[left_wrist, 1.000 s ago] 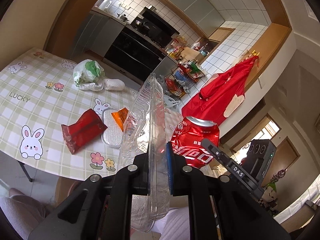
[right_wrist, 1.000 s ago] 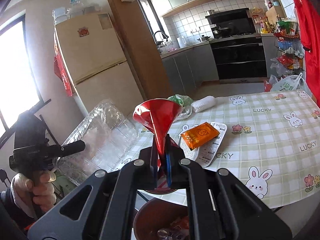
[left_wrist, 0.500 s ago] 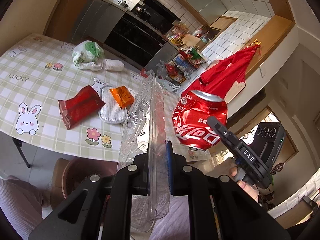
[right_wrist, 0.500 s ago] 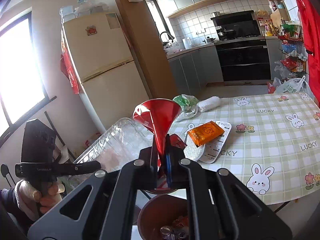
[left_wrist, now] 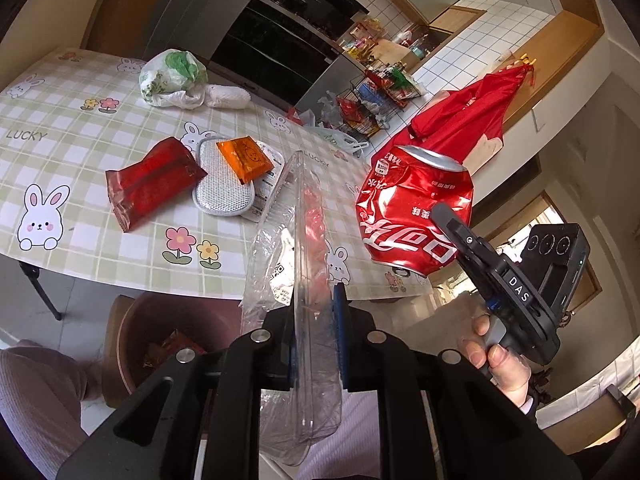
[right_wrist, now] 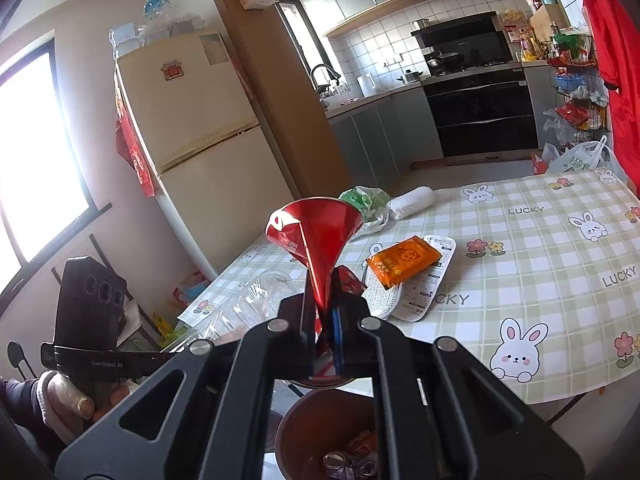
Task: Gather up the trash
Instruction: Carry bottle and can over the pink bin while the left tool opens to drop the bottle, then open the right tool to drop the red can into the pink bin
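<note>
My left gripper point(left_wrist: 316, 308) has a clear plastic tray point(left_wrist: 304, 240) standing on edge between its pads. Its jaws are opening, with the tray still held between them. It hangs off the table's near edge, above and right of a brown bin point(left_wrist: 132, 320) that has wrappers inside. My right gripper point(right_wrist: 324, 308) is shut on a crushed red cola can point(right_wrist: 316, 236), held above the same bin point(right_wrist: 304, 412). From the left wrist view the can point(left_wrist: 416, 216) sits just right of the tray. On the checked tablecloth point(left_wrist: 60, 120) lie a red packet point(left_wrist: 148, 180), an orange packet point(left_wrist: 244, 158) and a white padded sheet point(left_wrist: 224, 196).
A green and white plastic bag point(left_wrist: 172, 76) and a white roll point(left_wrist: 226, 96) lie at the table's far side. A fridge point(right_wrist: 192, 128) stands left of the table, kitchen cabinets behind it. A person's knee in pink cloth point(left_wrist: 36, 400) is beside the bin.
My left gripper has sunk and tipped down with the tray, so the bin has come into its view. The right gripper with the can has stayed about where it was.
</note>
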